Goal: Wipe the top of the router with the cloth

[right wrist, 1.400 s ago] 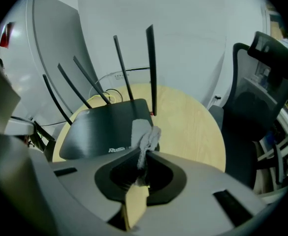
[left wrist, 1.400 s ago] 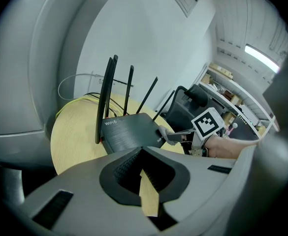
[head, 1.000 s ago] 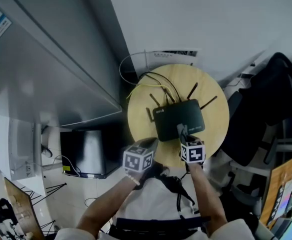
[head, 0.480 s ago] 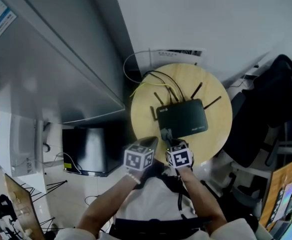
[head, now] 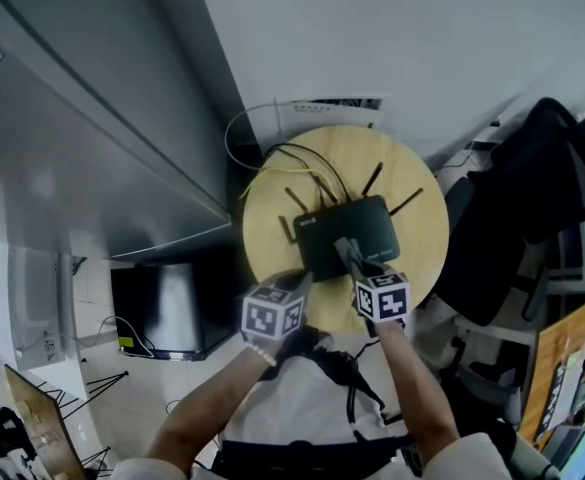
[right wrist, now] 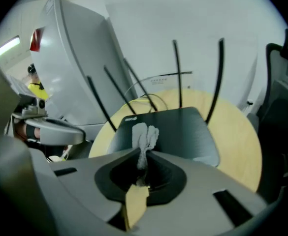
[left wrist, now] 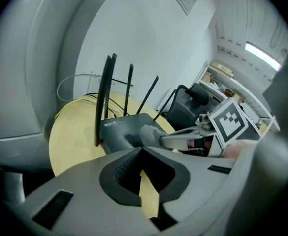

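Note:
A black router (head: 357,230) with several upright antennas (right wrist: 220,77) lies on a round wooden table (head: 417,183). My right gripper (head: 344,250) reaches over the router's near edge, shut on a small grey-white cloth (right wrist: 144,134). The cloth's free end rests on the router's top (right wrist: 183,132). In the left gripper view the cloth (left wrist: 151,133) sits on the router (left wrist: 124,129) just right of the WiFi lettering. My left gripper (head: 299,286) hovers at the table's near left edge beside the router, its jaws (left wrist: 141,151) shut with nothing between them.
Black and yellow cables (head: 297,163) run off the table's far side toward the wall. A tall grey cabinet (head: 92,138) stands close on the left. A black office chair (head: 532,198) is at the right, and a dark box (head: 167,308) stands on the floor at the lower left.
The right gripper swept the cloth left along the router's near part, then back to the right and a little farther in. The left gripper stayed where it was.

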{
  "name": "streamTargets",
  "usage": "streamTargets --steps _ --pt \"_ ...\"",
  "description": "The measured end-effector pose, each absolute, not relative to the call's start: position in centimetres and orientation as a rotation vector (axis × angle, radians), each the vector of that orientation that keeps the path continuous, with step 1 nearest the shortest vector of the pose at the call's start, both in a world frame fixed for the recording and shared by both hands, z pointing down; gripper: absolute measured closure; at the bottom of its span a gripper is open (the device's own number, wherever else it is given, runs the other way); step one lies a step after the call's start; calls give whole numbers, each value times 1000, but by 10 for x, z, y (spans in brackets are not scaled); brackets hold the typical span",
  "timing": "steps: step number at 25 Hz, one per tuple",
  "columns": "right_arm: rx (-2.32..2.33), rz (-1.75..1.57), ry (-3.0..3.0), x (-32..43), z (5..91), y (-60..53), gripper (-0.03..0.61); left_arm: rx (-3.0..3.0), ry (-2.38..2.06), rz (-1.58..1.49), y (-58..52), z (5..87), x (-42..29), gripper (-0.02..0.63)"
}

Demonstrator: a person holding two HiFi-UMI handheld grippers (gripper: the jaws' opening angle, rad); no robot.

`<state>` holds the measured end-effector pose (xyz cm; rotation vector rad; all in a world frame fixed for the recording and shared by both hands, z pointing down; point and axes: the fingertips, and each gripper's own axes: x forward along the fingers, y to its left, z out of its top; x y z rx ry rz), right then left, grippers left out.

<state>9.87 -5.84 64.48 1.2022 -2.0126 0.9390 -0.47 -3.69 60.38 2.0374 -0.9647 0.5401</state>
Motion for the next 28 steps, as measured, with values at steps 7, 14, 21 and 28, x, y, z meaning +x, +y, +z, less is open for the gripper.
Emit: streamTargets --steps 7,14,21,28 --pt "1378 843 -1919 226 631 -100 545 2138 -843 550 -51 591 52 617" --pt "1179 835 -1883 259 677 -116 545 2163 -811 565 -49 581 62 617" --pt "1019 812 -1918 238 701 -138 544 2101 -875 586 -41 590 33 617" --pt "899 765 -1959 231 695 -122 544 2070 -908 590 -31 597 16 617"
